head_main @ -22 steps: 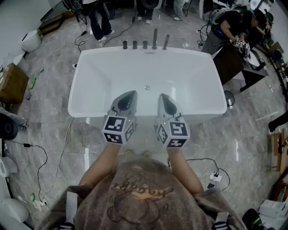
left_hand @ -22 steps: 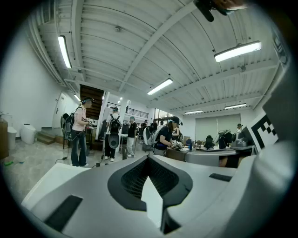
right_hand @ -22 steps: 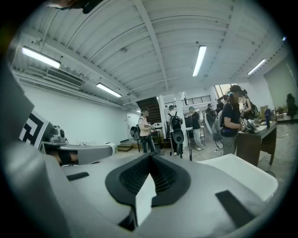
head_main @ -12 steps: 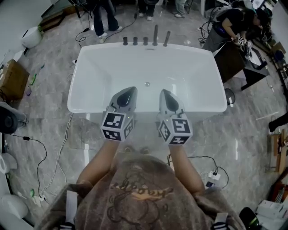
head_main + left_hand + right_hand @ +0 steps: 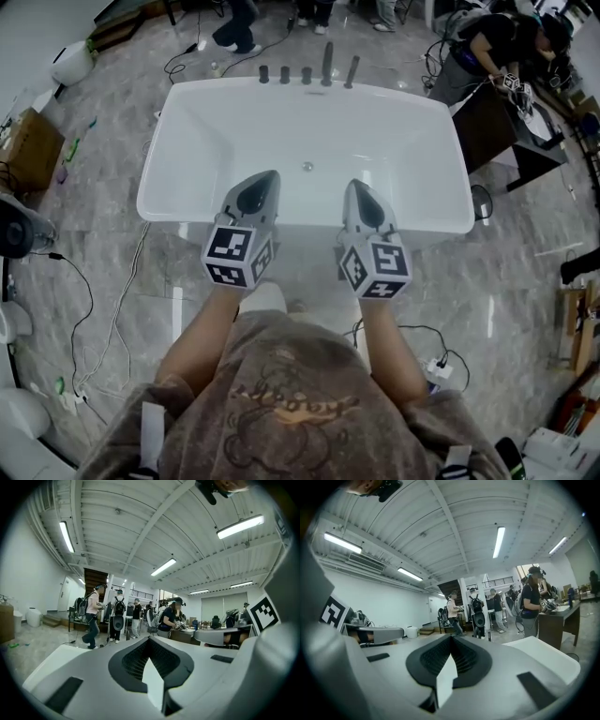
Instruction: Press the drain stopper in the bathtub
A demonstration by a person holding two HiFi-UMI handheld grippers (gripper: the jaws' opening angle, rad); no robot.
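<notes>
Indoors, bathtub [image 5: 309, 131] on marble floor [image 5: 108, 267], left hand-held gripper [image 5: 266, 178] and right hand-held gripper [image 5: 355, 186] pressed together

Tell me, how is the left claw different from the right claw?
The left claw leans its tip toward the right, while the right claw leans its tip toward the left, so they point inward at each other. The left claw's marker cube shows a different black-and-white pattern from the right claw's marker cube. Both claws are shut and empty, held above the near side of the bathtub, and neither touches the drain stopper.
</notes>
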